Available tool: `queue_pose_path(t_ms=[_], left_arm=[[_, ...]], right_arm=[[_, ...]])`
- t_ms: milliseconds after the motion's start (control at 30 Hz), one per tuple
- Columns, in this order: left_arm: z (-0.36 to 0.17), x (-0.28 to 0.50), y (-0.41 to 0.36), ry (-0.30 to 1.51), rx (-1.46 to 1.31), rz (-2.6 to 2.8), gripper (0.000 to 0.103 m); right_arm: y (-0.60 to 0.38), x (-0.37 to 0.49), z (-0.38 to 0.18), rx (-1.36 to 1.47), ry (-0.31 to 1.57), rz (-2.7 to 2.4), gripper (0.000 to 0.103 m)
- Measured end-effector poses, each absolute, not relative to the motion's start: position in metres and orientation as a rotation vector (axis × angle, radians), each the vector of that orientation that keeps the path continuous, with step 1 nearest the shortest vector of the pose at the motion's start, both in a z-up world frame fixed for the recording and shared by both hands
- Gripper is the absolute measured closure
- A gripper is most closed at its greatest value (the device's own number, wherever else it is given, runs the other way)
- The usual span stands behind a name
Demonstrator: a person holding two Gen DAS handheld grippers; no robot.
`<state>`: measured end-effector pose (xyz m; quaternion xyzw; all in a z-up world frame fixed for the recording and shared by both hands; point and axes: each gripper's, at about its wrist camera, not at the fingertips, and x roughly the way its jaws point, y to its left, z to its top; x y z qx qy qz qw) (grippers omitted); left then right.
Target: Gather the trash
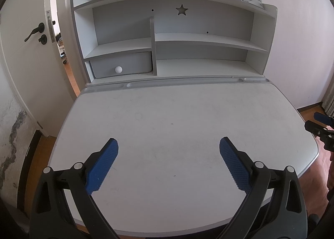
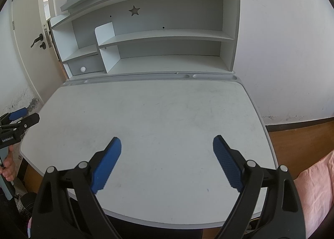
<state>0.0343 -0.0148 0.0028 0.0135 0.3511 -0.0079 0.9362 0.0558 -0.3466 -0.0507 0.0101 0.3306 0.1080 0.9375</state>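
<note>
No trash shows in either view. My left gripper is open and empty, held above the near part of a white desk top. My right gripper is open and empty too, above the near part of the same desk. The right gripper also shows at the right edge of the left wrist view, off the desk's right side. The left gripper shows at the left edge of the right wrist view, off the desk's left side.
A grey-white hutch with shelves stands at the back of the desk, with a drawer with a white knob at its lower left. A door stands ajar at the left. Pink fabric lies at the right, over wooden floor.
</note>
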Motion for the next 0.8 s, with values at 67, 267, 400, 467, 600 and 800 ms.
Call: queue_pose_path(t_ms=[67, 267, 400, 467, 600, 800], left_arm=[[0.0026, 0.0345, -0.015, 0.717, 0.028, -0.018, 0.008], [0.0032, 0.0327, -0.0164, 0.716, 0.029, -0.016, 0.008], [0.0036, 0.0321, -0.0168, 0.715, 0.029, -0.017, 0.008], [0.0036, 0.0319, -0.017, 0.716, 0.03, -0.016, 0.008], [0.0036, 0.0322, -0.0168, 0.715, 0.029, -0.017, 0.008], [0.004, 0.0311, -0.0169, 0.717, 0.029, -0.015, 0.008]], right_arm=[[-0.3463, 0.0557, -0.0504, 0.02, 0.675, 0.221, 0.017], [-0.3461, 0.0555, -0.0496, 0.019, 0.673, 0.222, 0.017], [-0.3463, 0.0556, -0.0493, 0.018, 0.672, 0.222, 0.017], [-0.3463, 0.0557, -0.0494, 0.019, 0.673, 0.222, 0.017], [-0.3463, 0.0556, -0.0487, 0.017, 0.671, 0.224, 0.017], [-0.3457, 0.0559, -0.0479, 0.015, 0.671, 0.223, 0.017]])
